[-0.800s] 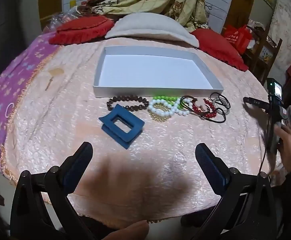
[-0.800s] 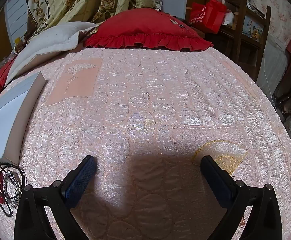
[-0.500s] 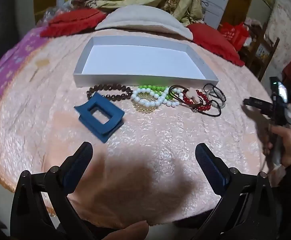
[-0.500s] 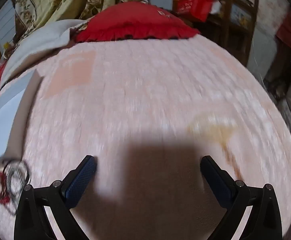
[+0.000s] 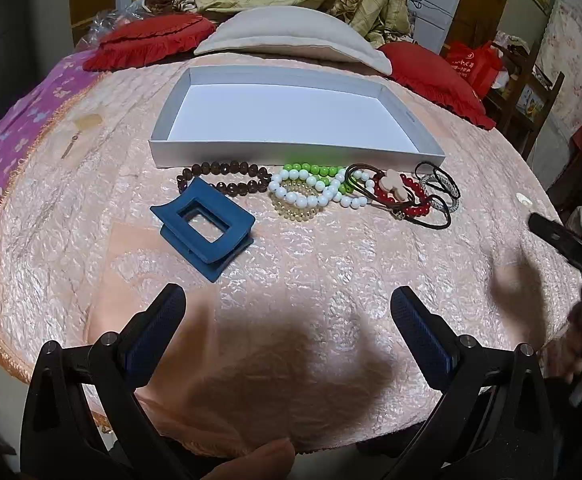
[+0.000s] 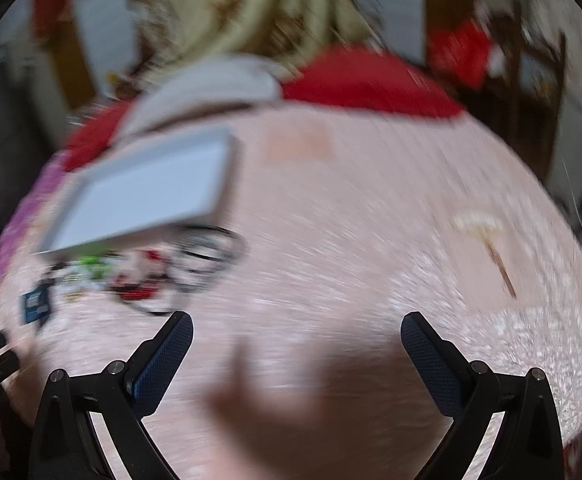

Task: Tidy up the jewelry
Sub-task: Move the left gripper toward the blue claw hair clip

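1. Two grippers hang over a bed covered with a pink quilted bedspread (image 5: 331, 264); the landmark is the shallow white box (image 5: 291, 148), which lies open and empty toward the pillows.
2. Left of the box's near wall, a little toward the camera, lies the blue hair claw clip (image 5: 205, 228), touching the brown bead bracelet (image 5: 223, 178) that sits just beside that wall.
3. Along the middle of the near wall lie the green bead bracelet (image 5: 315, 170), the white bead bracelet (image 5: 315, 192) and a clear yellowish coil tie (image 5: 295, 208), overlapping.
4. Toward the box's right corner sit the red bead bracelet (image 5: 411, 196) with a pale charm, and black hair ties (image 5: 439, 184).
5. Nearer than the box, the left gripper (image 5: 287, 308) has its fingers spread wide, nothing between them.
6. In the blurred right wrist view, the right gripper (image 6: 297, 334) is likewise spread and empty, with the box up to its left.
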Motion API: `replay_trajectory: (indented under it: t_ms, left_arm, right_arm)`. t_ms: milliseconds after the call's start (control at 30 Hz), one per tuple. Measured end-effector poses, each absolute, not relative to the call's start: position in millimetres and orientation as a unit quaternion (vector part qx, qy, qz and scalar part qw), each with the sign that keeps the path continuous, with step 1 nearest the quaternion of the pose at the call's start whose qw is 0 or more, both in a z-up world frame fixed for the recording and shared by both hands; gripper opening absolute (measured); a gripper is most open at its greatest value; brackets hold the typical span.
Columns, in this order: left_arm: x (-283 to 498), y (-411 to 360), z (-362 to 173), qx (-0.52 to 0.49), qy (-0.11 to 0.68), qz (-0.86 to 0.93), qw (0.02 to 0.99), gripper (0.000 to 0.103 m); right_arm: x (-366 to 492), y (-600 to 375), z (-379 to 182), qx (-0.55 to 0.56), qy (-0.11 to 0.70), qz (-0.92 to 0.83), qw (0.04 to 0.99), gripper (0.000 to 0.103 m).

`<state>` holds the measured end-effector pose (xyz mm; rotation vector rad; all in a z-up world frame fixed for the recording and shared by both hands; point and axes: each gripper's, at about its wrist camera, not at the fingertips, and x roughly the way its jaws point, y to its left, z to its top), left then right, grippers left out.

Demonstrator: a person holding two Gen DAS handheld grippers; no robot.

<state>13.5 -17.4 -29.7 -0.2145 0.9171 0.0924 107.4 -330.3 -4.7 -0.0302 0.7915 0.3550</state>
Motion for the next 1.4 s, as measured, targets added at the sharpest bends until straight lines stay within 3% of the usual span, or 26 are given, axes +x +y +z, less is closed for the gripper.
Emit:
replay_trajectory:
  t_ms: [200,967,1400]
  left_arm:
    - [14,-23,-40,-0.09,0.456,0.054,0.884,0.102]
    - [14,-21,-40,-0.088,0.456,0.053,0.884,0.102]
    - [14,-20,-40,-0.089,0.454,0.052,0.885,0.102]
  right_arm:
    - [67,-287,10,-0.059,0.321,0.21,0.922,0.103]
    - [96,-263,-6,-0.033,0.358,0.202,0.911,0.103]
    - [95,-240,-15,-0.076,0.366,0.186,0.909,0.103]
